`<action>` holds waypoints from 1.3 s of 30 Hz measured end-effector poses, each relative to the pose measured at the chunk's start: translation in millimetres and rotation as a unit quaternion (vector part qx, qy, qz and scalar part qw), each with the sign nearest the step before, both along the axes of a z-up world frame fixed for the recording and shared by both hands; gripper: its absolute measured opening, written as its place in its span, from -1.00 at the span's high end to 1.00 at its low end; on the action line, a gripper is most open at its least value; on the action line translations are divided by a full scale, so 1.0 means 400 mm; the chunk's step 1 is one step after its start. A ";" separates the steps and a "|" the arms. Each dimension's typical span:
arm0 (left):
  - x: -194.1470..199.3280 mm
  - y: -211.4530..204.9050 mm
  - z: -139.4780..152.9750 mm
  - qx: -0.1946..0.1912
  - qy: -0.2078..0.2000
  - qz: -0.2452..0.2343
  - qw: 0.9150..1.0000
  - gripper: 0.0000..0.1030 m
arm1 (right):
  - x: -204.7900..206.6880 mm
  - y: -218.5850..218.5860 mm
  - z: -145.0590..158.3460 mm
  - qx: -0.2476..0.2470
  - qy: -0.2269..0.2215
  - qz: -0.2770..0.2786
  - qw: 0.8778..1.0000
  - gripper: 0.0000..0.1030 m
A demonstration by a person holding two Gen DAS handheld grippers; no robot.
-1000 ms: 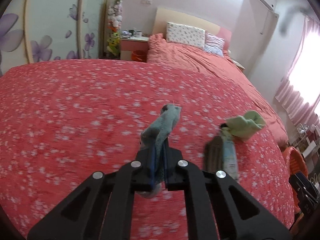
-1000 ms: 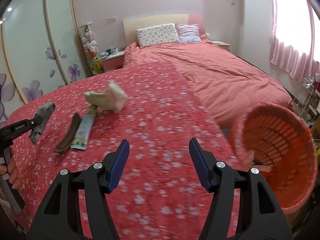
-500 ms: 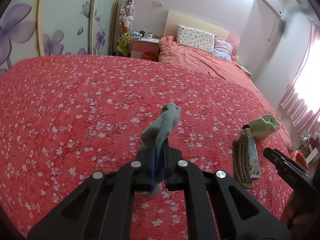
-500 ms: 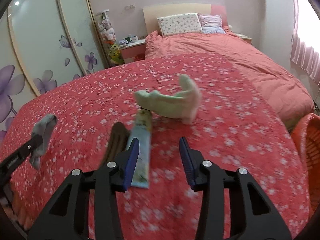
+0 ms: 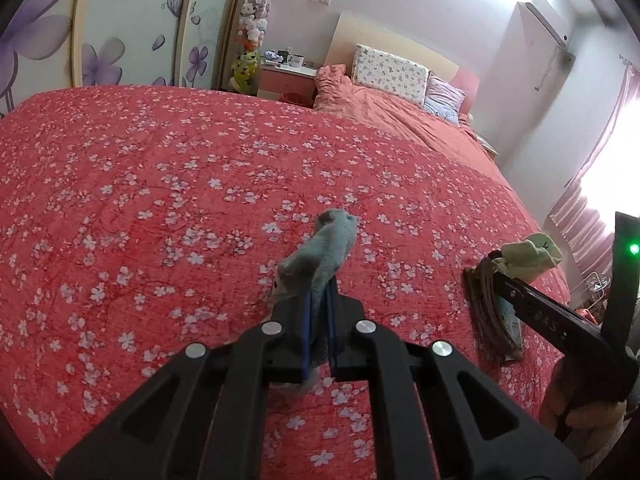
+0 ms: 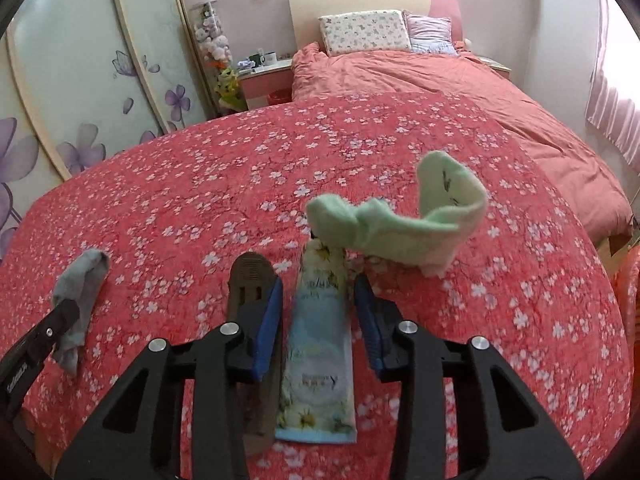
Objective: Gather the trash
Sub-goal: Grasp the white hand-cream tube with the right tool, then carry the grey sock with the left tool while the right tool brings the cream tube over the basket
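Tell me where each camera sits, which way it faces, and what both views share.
Left wrist: on the left gripper, angled down across the red floral bedspread; its fingers pinch a grey sock.
Right wrist: on the right gripper, angled down the bed; its fingers, just closing, straddle a tube without pressing it.
Shared: sock, tube, green sock, brown insole, pillows.

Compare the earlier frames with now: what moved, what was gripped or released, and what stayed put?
The right gripper swung away from the orange basket, came over the tube and has been closing its jaws; the tube lies between them, not yet pinched. The left gripper drifted slightly, still clamped on the grey sock. The green sock, brown comb and tube stayed on the bedspread.
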State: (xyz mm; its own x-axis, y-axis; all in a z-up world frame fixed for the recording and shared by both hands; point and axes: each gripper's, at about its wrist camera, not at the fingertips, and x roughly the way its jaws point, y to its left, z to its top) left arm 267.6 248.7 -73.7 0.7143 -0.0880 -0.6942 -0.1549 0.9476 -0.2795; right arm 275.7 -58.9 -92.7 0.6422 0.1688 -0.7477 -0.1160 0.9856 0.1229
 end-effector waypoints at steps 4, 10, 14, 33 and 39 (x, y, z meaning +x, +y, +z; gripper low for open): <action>-0.001 0.002 -0.004 -0.004 0.000 -0.002 1.000 0.85 | -0.014 -0.017 0.000 0.008 0.013 -0.003 1.000 0.41; 0.005 0.001 -0.007 -0.007 0.005 -0.004 1.000 0.84 | -0.009 -0.007 -0.009 -0.005 0.010 0.000 1.000 0.40; 0.023 -0.014 -0.009 0.000 0.015 -0.006 1.000 0.80 | 0.012 0.010 -0.008 -0.014 0.010 0.003 1.000 0.40; 0.063 -0.047 -0.009 0.018 0.030 -0.006 0.999 0.89 | -0.073 -0.059 0.000 0.000 0.003 0.040 0.999 0.45; 0.018 -0.063 0.042 0.010 0.008 -0.013 1.000 0.89 | -0.144 -0.137 0.060 0.044 -0.028 0.034 0.998 0.45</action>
